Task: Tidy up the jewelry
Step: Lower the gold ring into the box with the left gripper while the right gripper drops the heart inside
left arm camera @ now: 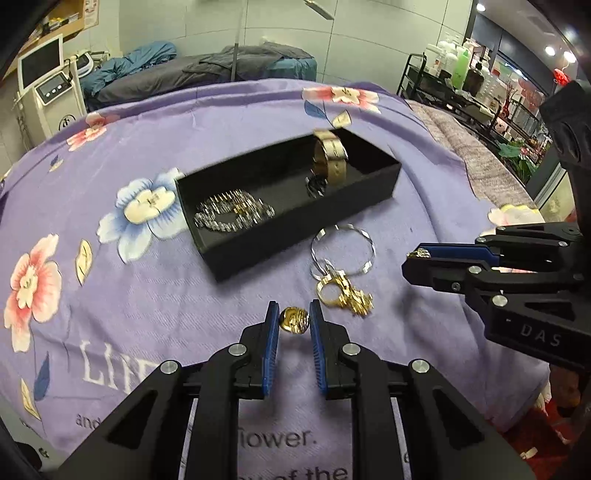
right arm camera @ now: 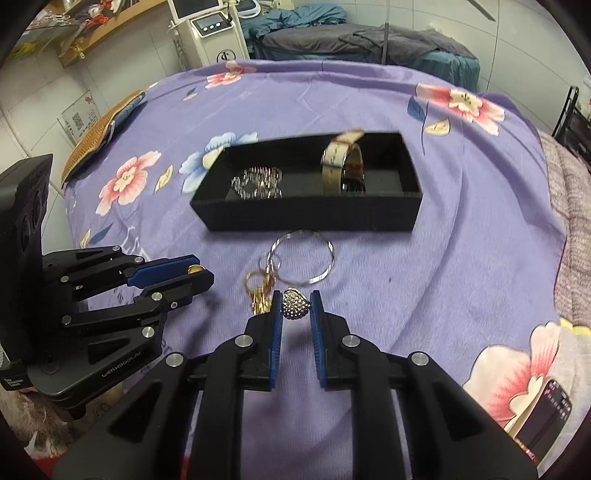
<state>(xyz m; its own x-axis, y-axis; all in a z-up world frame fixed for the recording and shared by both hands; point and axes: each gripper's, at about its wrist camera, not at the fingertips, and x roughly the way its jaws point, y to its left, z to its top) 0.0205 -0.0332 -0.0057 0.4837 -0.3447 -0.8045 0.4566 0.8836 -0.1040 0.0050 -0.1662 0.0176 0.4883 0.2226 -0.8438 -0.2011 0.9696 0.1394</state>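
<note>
My left gripper is shut on a small round gold piece, held just above the purple cloth. My right gripper is shut on a heart-shaped studded charm; in the left wrist view the right gripper shows at the right with the charm glinting at its tip. A black open box lies beyond both, holding a sparkly chain, a wide gold bangle and a dark ring. On the cloth in front of the box lie a silver bangle and gold rings.
A purple flowered cloth covers the bed-like surface. A phone lies at the near right edge. A woven cushion sits at the far left. White machines and another covered bed stand behind; shelves with bottles at the right.
</note>
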